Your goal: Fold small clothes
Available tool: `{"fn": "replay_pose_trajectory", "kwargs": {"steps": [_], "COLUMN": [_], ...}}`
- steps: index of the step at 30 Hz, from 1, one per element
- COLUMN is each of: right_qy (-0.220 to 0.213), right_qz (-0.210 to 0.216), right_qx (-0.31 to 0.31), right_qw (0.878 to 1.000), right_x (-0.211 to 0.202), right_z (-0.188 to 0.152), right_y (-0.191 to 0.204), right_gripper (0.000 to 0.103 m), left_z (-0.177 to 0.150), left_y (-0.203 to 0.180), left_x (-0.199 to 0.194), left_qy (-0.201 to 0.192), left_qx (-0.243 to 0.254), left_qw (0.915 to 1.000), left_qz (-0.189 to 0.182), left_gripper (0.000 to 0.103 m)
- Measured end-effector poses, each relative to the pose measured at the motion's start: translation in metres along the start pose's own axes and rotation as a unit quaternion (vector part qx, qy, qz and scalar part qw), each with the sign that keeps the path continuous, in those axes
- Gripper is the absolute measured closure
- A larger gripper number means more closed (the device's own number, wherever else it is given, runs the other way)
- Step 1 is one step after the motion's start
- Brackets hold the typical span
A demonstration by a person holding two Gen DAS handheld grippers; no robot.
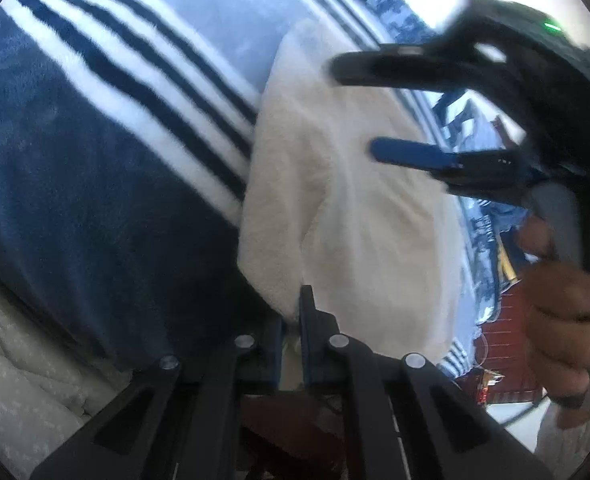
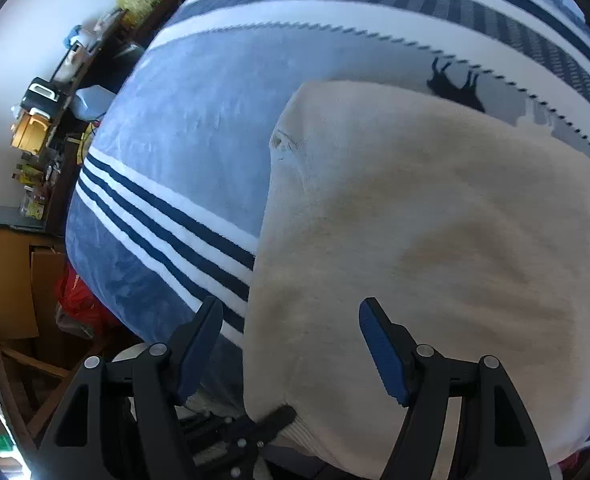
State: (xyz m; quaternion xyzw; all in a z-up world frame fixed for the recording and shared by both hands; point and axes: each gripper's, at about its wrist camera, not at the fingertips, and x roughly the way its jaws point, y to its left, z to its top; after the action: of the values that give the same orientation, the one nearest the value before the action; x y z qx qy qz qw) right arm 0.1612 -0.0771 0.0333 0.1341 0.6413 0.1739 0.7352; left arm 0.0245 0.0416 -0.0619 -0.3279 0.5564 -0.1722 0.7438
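A cream fleece garment (image 1: 347, 200) lies on a blue and white striped blanket (image 1: 95, 128). My left gripper (image 1: 291, 320) is shut on the garment's near edge, with cloth pinched between its blue pads. My right gripper (image 1: 355, 112) shows at the right of the left wrist view, open, hovering above the garment. In the right wrist view the garment (image 2: 435, 240) fills the right half. My right gripper (image 2: 291, 344) is open over its near left edge, with nothing between the fingers. The left gripper (image 2: 283, 416) shows below, gripping the garment's corner.
The blanket (image 2: 183, 128) covers a bed. A cluttered shelf (image 2: 47, 112) stands along the wall at the left, with cardboard and a red bag (image 2: 75, 296) on the floor beside the bed. A white quilt (image 1: 23, 380) lies at the lower left.
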Motion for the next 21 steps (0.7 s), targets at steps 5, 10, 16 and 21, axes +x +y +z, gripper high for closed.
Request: {"fn": "replay_pose_trajectory", "kwargs": {"steps": [5, 10, 16, 21], "right_qy": [0.062, 0.091, 0.087, 0.011], "right_qz": [-0.012, -0.083, -0.138, -0.053], "right_qx": [-0.026, -0.065, -0.104, -0.081], "right_qw": [0.998, 0.99, 0.981, 0.995], "right_x": [0.03, 0.06, 0.055, 0.0], "right_z": [0.021, 0.023, 0.016, 0.003], "right_y": [0.018, 0.026, 0.024, 0.001], "right_gripper": [0.028, 0.033, 0.085, 0.087], "left_z": [-0.007, -0.011, -0.013, -0.028], "left_y": [-0.029, -0.035, -0.04, -0.071], "left_x": [-0.031, -0.03, -0.04, -0.05], "left_qy": [-0.062, -0.059, -0.07, -0.081], "left_qx": [0.072, 0.092, 0.107, 0.147], "left_qw": [0.9953, 0.9939, 0.9918, 0.9859], "left_qz": [-0.022, -0.007, -0.001, 0.006], "left_gripper": [0.097, 0.097, 0.097, 0.097]}}
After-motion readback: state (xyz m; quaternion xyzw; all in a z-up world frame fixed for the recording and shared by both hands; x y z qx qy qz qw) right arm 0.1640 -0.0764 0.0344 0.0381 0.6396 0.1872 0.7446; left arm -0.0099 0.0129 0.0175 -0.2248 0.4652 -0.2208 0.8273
